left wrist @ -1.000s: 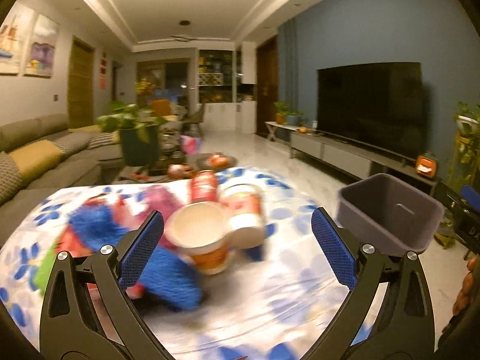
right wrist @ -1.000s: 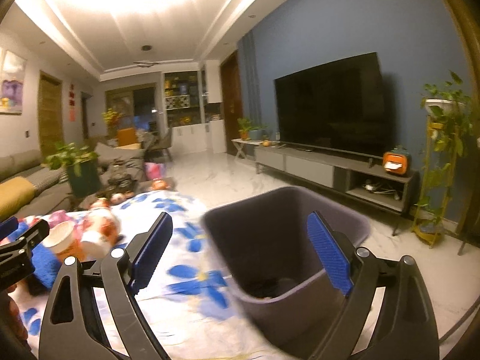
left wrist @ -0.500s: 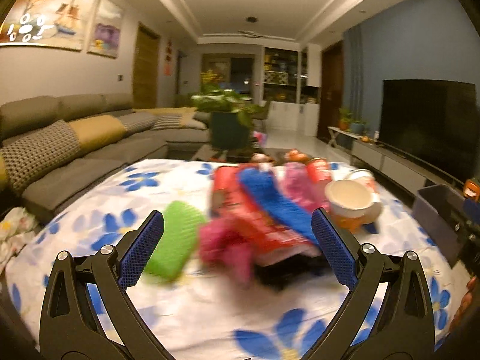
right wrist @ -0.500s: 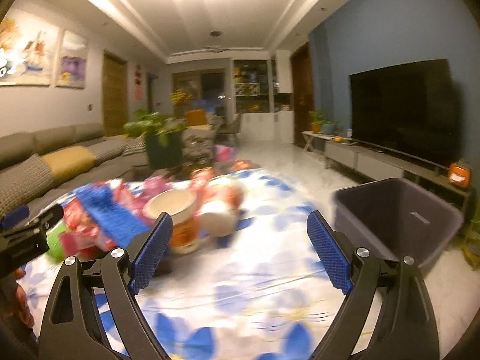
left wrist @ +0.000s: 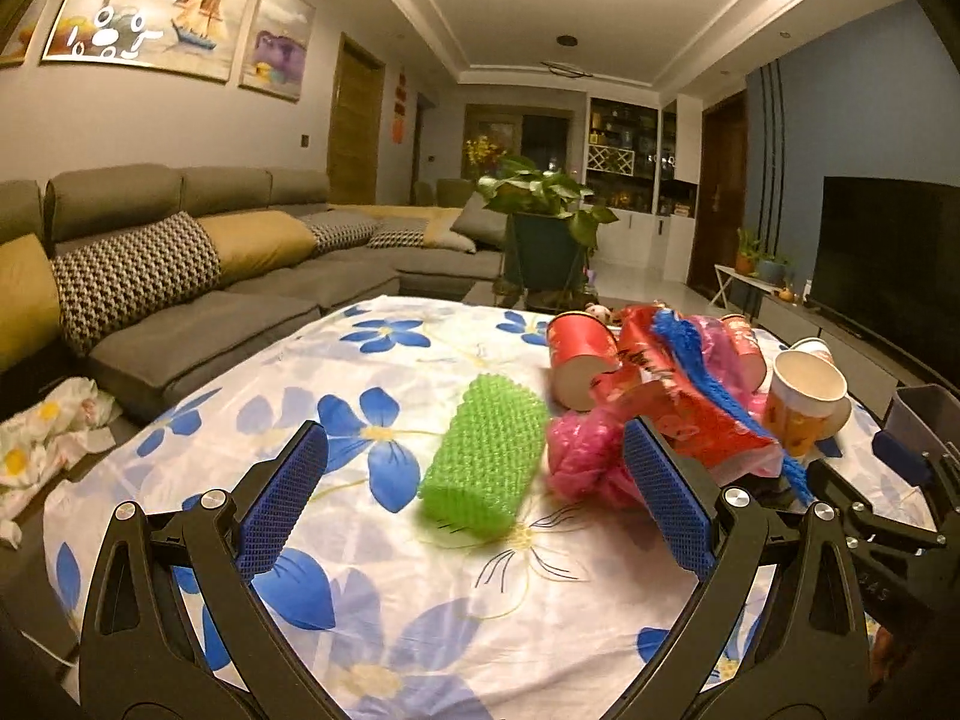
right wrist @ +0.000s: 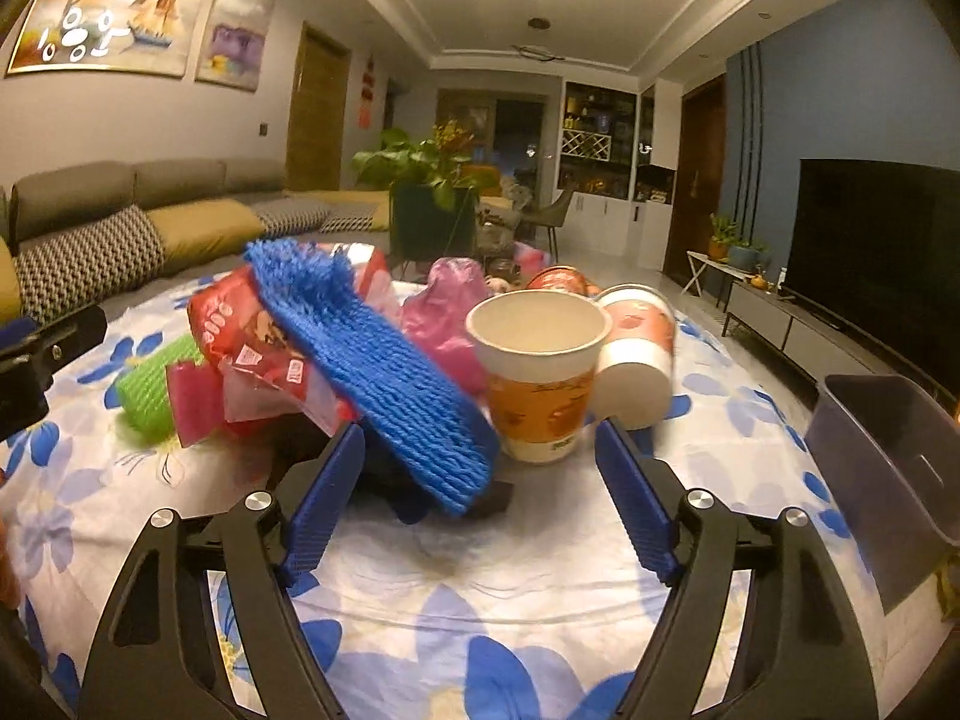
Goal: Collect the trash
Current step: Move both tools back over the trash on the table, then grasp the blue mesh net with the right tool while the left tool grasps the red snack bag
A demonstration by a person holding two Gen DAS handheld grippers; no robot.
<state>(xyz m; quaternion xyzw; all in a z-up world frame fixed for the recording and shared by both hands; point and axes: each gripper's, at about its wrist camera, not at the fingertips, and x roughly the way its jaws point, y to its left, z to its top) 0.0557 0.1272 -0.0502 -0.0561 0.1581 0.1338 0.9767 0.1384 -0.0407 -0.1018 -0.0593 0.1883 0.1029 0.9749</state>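
Trash pile [right wrist: 372,354], floral tablecloth [left wrist: 384,540], both grippers empty

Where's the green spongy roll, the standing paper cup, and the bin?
green spongy roll [left wrist: 483,456], left wrist view, on the middle of its bumpy side.
standing paper cup [right wrist: 537,399], right wrist view, on its orange band.
bin [right wrist: 888,468], right wrist view, on its inner wall.

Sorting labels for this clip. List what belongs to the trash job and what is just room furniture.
Job:
green foam net
blue foam net
red snack wrapper
pink plastic bag
upright paper cup
tipped red cups
grey bin
left gripper and right gripper, both open

Just there:
sofa
potted plant
TV
floral tablecloth
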